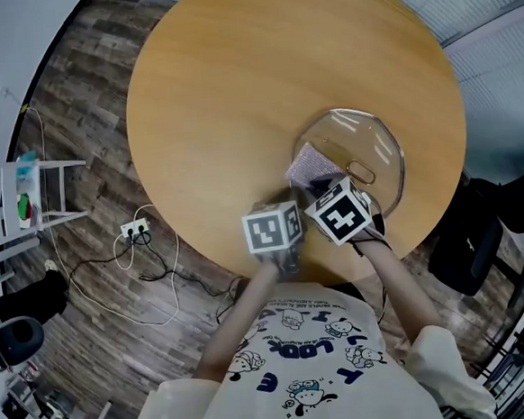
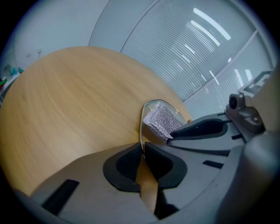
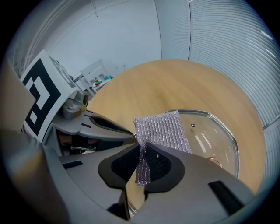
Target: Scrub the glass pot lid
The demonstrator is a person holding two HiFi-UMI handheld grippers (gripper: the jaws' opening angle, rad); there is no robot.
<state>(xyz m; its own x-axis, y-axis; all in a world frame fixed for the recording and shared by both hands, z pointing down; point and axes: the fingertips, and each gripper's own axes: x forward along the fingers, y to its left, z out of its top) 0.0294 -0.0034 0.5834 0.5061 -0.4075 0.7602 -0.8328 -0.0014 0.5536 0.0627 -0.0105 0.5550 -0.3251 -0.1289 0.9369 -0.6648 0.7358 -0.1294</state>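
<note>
On the round wooden table (image 1: 234,89), my left gripper (image 2: 142,148) pinched the rim of the glass pot lid (image 1: 379,150) while my right gripper (image 3: 142,151) clamped a silver scrubbing pad (image 3: 162,129) over the glass.

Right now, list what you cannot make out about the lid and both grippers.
- Head view: marker cubes cover the fingers of the left gripper and right gripper, plus the glass lid's near rim.
- Left gripper view: the right gripper hides most of the lid.
- Right gripper view: its own body cuts off the lid's handle.
</note>
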